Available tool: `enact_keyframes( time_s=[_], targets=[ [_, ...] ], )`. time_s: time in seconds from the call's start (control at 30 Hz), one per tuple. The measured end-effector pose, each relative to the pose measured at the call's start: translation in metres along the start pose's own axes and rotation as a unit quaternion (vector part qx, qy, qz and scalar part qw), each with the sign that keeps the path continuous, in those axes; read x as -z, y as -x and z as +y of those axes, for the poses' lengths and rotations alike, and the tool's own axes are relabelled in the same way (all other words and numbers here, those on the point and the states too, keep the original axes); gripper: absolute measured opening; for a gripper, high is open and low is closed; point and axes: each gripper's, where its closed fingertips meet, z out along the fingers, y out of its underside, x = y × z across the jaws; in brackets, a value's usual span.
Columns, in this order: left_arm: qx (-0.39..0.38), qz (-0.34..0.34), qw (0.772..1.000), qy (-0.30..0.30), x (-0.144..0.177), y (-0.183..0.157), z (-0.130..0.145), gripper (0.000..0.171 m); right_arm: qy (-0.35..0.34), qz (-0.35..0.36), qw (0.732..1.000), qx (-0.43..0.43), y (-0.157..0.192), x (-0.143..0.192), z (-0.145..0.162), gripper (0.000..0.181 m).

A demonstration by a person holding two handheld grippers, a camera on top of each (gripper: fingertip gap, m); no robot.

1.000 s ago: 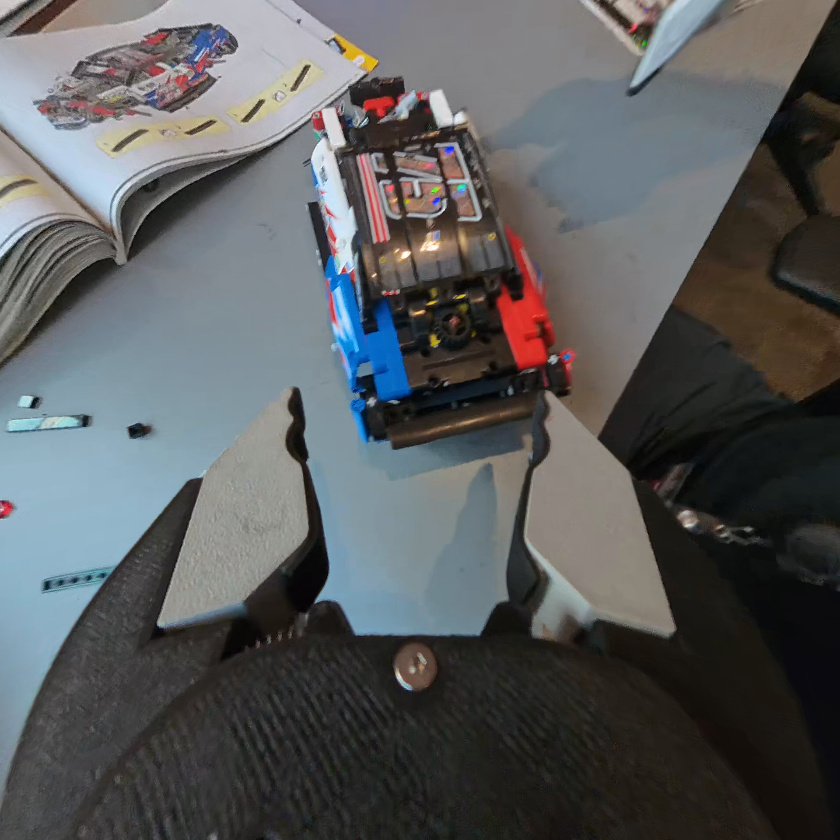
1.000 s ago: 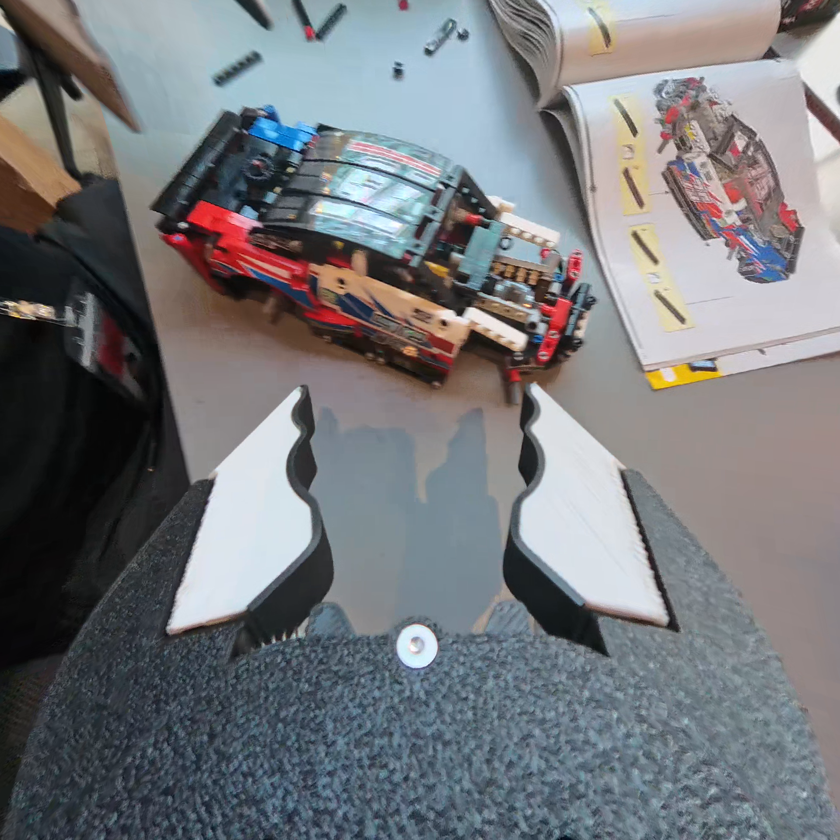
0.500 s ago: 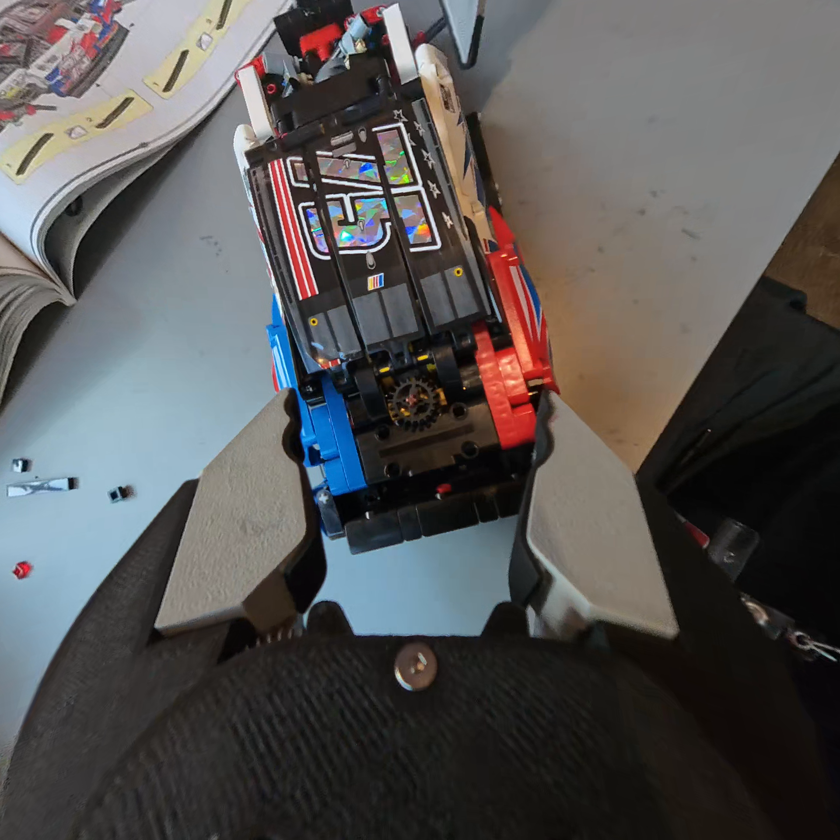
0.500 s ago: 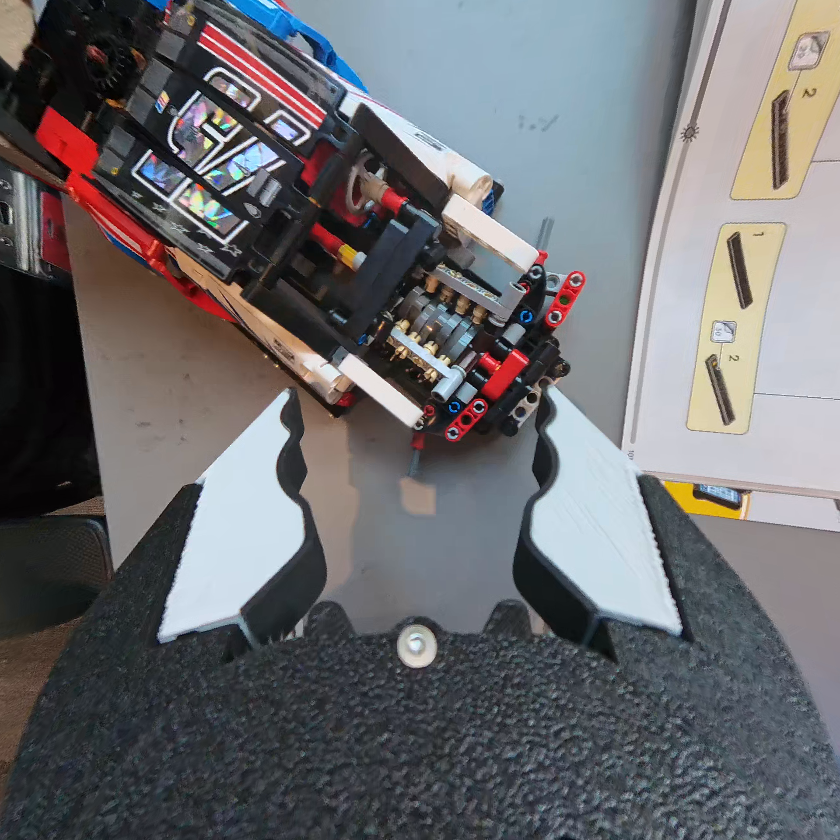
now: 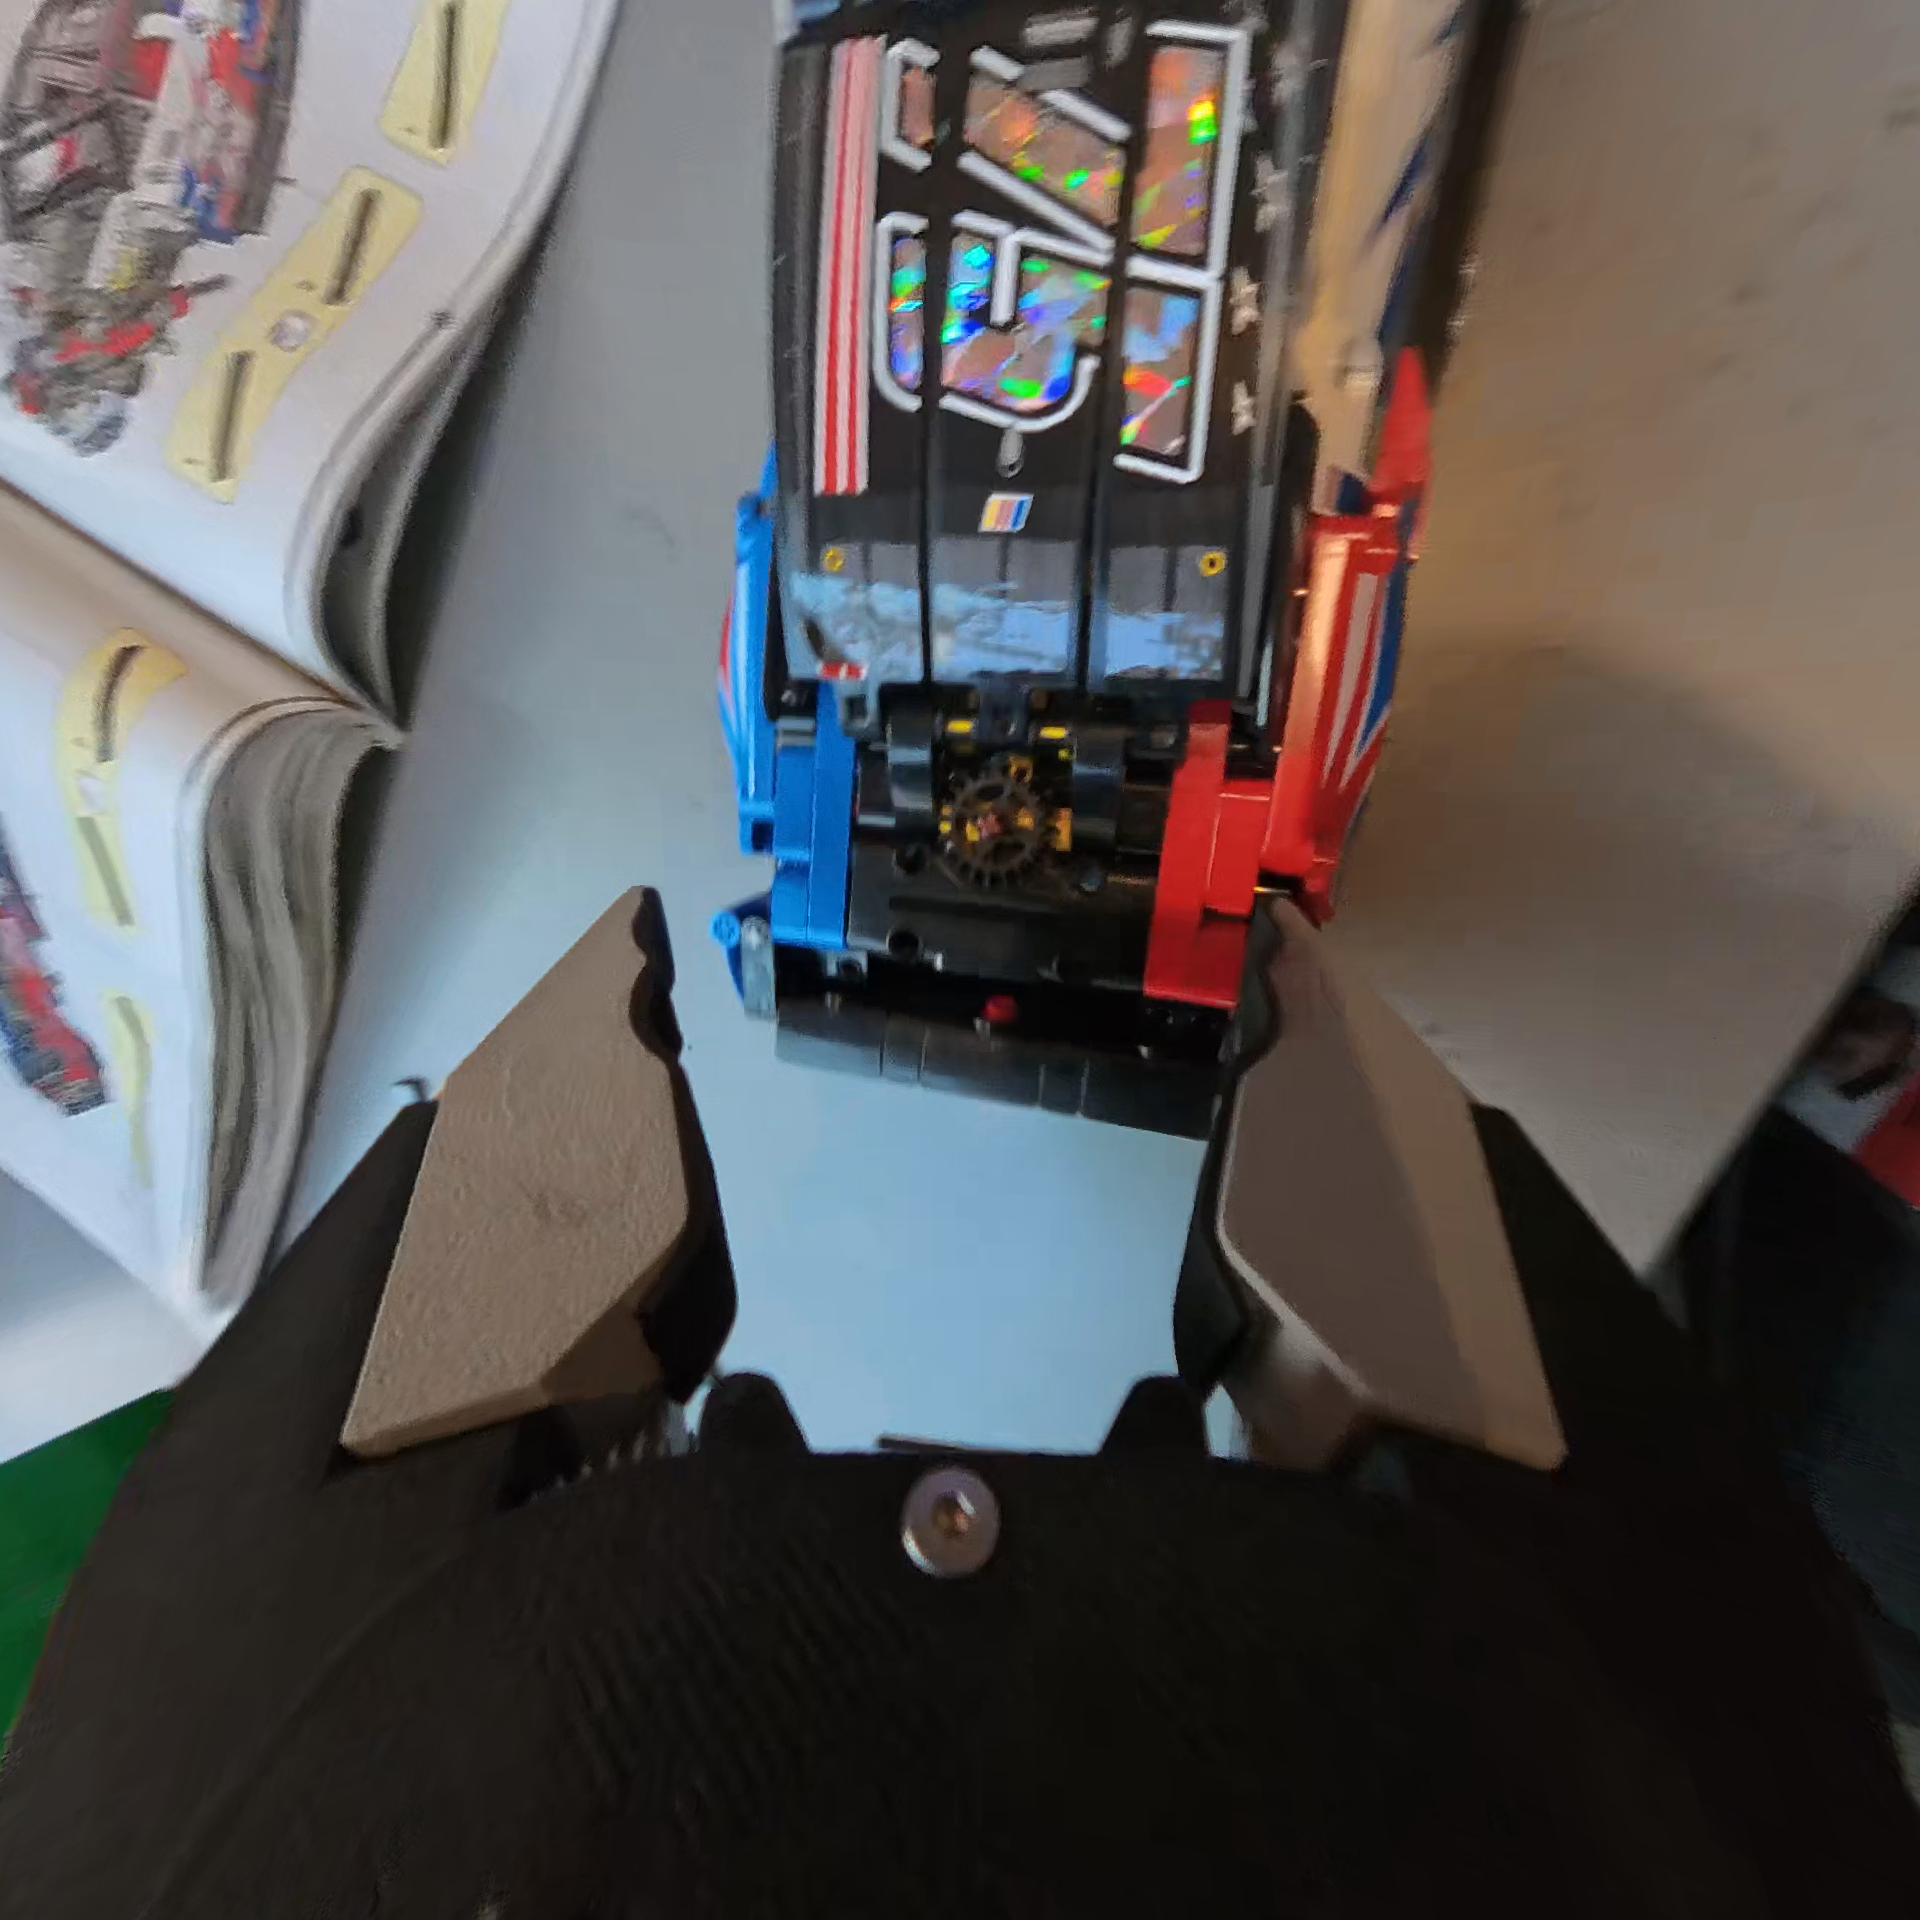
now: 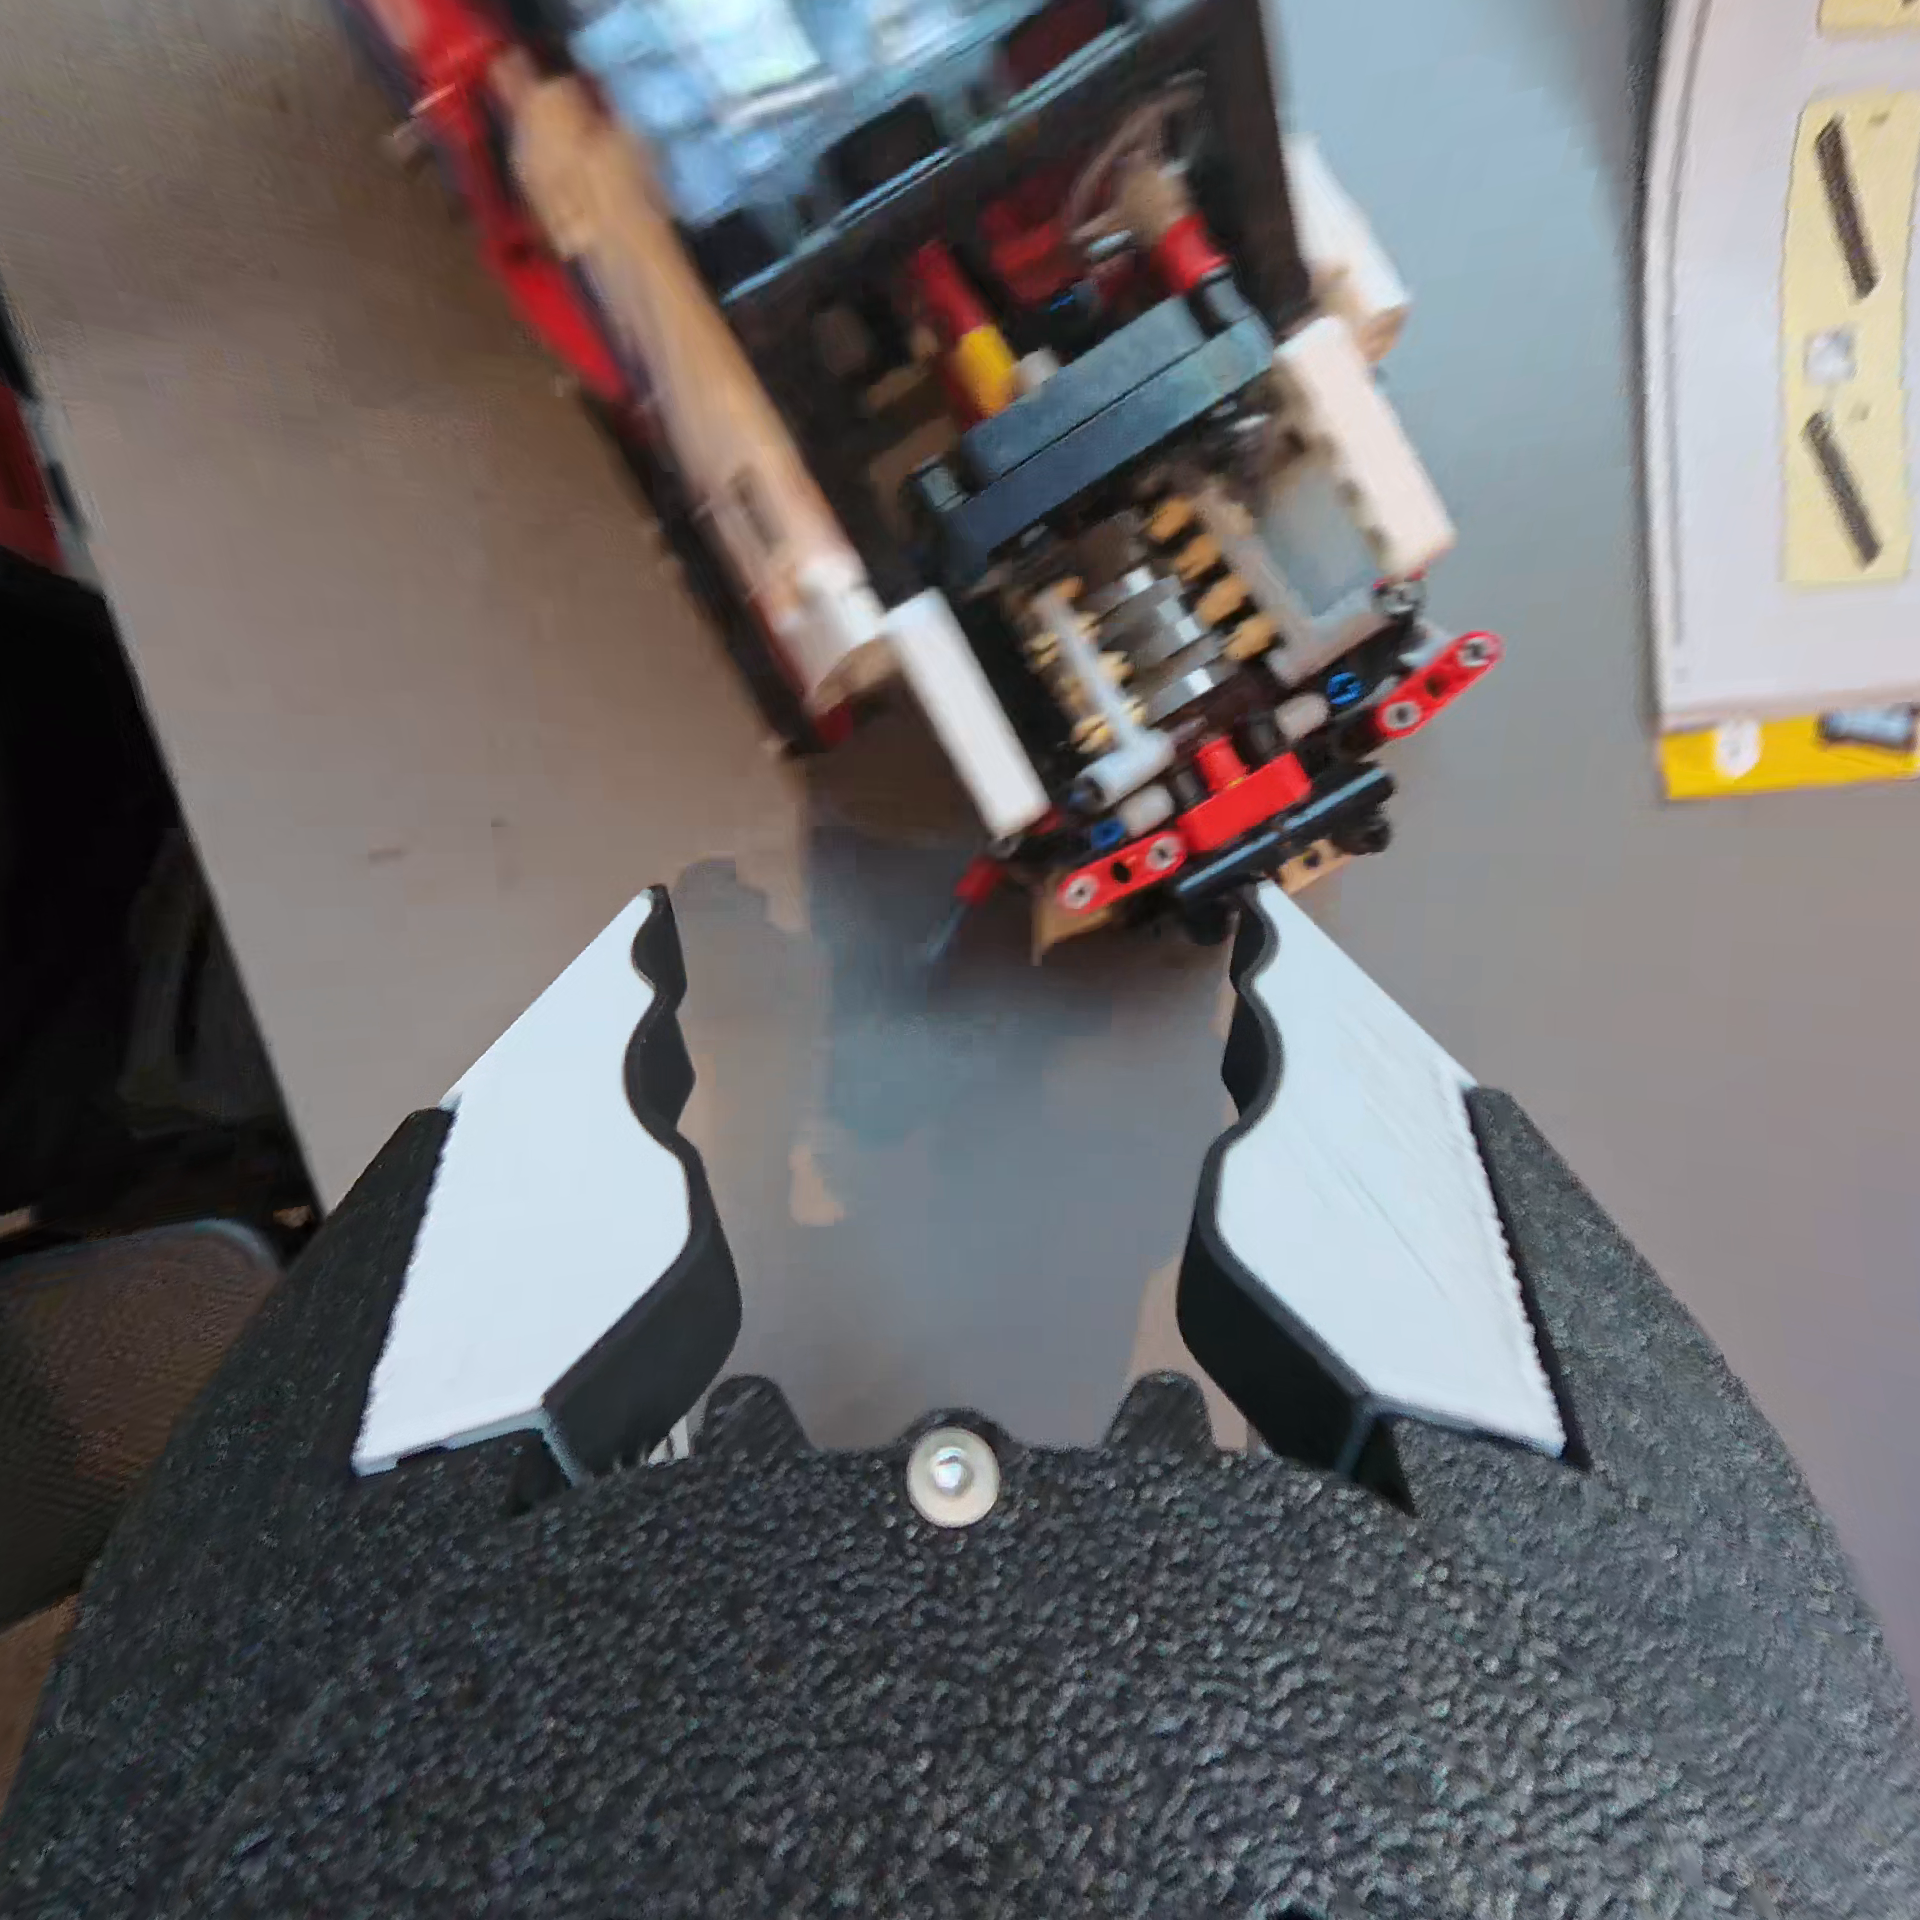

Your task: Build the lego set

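The partly built Lego car (image 5: 1008, 582) lies on the grey table (image 5: 914, 1247). It has a black roof with a shiny sticker, a blue side and a red side. My left gripper (image 5: 961, 914) is open, with the car's rear end reaching between its fingertips; the right fingertip (image 5: 1283, 966) is against the red rear corner. My right gripper (image 6: 953, 902) is open and empty just before the car's front end (image 6: 1164, 644), where the engine parts are exposed. Its right fingertip (image 6: 1262, 935) is at the black front bar. Both views are blurred.
An open instruction booklet (image 5: 156, 312) lies left of the car; it also shows in the right wrist view (image 6: 1787, 364). The table edge (image 5: 1714, 1091) runs close along the car's red side, with a person's dark clothing (image 6: 114, 883) beyond it.
Both grippers have moved in on the car, the left onto its rear end and the right up to its front. Both have stayed open.
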Motion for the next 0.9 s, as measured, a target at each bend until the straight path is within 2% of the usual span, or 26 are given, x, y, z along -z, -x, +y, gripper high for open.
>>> enact_keyframes(
  time_s=[0.03, 0.1, 0.23, 0.33, 0.4, 0.43, 0.53, 0.6, 0.63, 0.9],
  targets=[
    [-0.004, -0.019, 1.0, -0.001, 0.0, 0.011, 0.0, 0.106, -0.017, 0.01, 1.0, -0.009, 0.009, 0.006, 0.006, 0.108],
    [-0.003, -0.056, 0.998, -0.009, -0.001, 0.034, -0.001, 0.107, -0.048, 0.029, 0.998, -0.038, 0.021, 0.019, 0.02, 0.1],
    [0.053, -0.104, 0.992, -0.055, 0.016, 0.064, 0.001, 0.096, -0.147, 0.095, 0.979, -0.104, 0.023, 0.061, 0.03, 0.097],
    [0.104, -0.098, 0.984, -0.106, 0.043, 0.063, 0.011, 0.095, -0.199, 0.119, 0.965, -0.125, 0.03, 0.085, 0.033, 0.09],
    [0.152, -0.056, 0.976, -0.143, 0.05, 0.047, 0.02, 0.092, -0.221, 0.142, 0.956, -0.133, 0.032, 0.093, 0.035, 0.089],
    [0.166, -0.03, 0.974, -0.149, 0.046, 0.037, 0.025, 0.09, -0.233, 0.145, 0.952, -0.137, 0.035, 0.095, 0.036, 0.089],
    [0.162, 0.004, 0.98, -0.115, 0.018, 0.017, 0.043, 0.083, -0.259, 0.138, 0.946, -0.141, 0.044, 0.092, 0.034, 0.088],
    [0.152, 0.04, 0.981, -0.115, 0.001, 0.005, 0.039, 0.065, -0.26, 0.131, 0.946, -0.141, 0.051, 0.086, 0.032, 0.089],
    [0.152, 0.051, 0.981, -0.111, -0.007, 0.002, 0.038, 0.061, -0.258, 0.13, 0.947, -0.14, 0.054, 0.083, 0.031, 0.089],
    [0.139, 0.069, 0.979, -0.129, -0.028, 0.005, 0.002, 0.065, -0.255, 0.104, 0.953, -0.128, 0.073, 0.072, 0.018, 0.089]
  ],
)
